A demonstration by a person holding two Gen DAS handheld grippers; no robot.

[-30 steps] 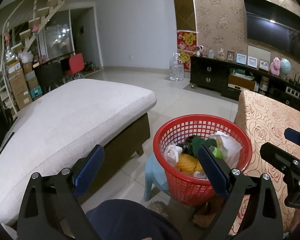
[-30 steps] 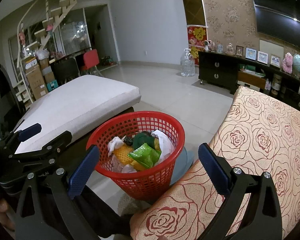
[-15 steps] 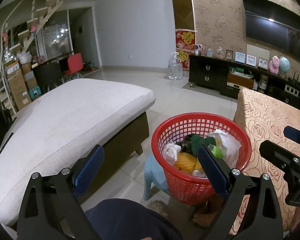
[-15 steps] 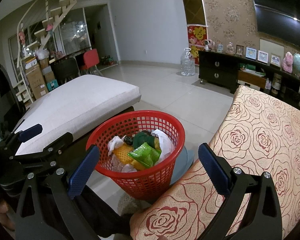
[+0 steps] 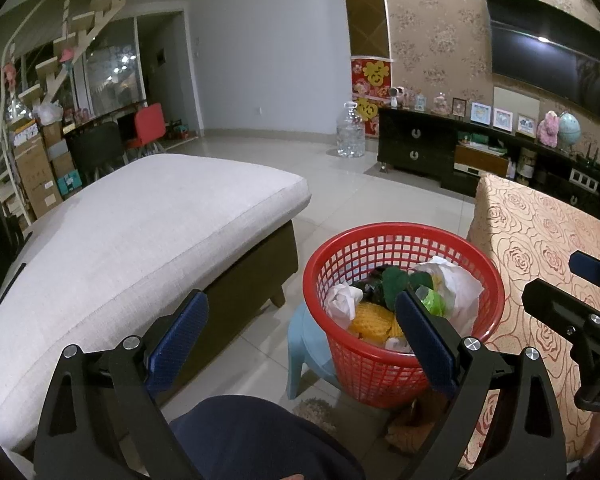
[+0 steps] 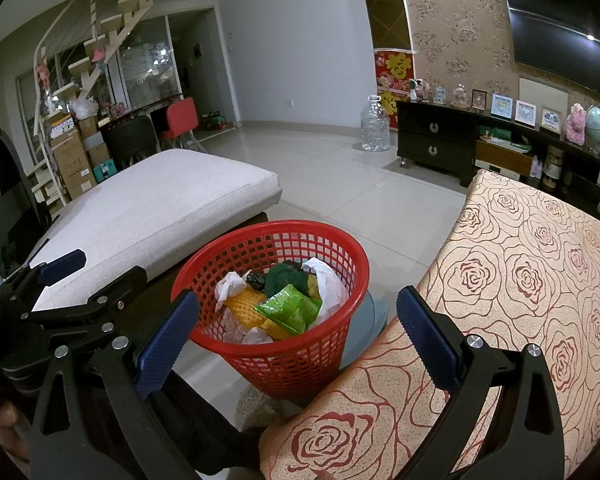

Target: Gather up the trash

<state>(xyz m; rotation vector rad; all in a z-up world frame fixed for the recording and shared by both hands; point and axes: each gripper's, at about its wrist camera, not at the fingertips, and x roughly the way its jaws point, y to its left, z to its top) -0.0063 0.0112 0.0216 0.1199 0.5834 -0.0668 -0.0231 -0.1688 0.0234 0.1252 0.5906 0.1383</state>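
A red mesh basket stands on a pale blue stool between the sofa and the table. It holds trash: white crumpled paper, a yellow foam net, a green packet, a dark green piece and a white plastic bag. My left gripper is open and empty, near the basket's left side. My right gripper is open and empty, just in front of the basket.
A white cushioned sofa fills the left. A table with a rose-patterned cloth lies at the right. A dark TV cabinet, a water jug and tiled floor lie beyond. My dark-clothed knee is below.
The left wrist view has shifted very slightly, the basket sitting a little further left. Both grippers stay open and empty.
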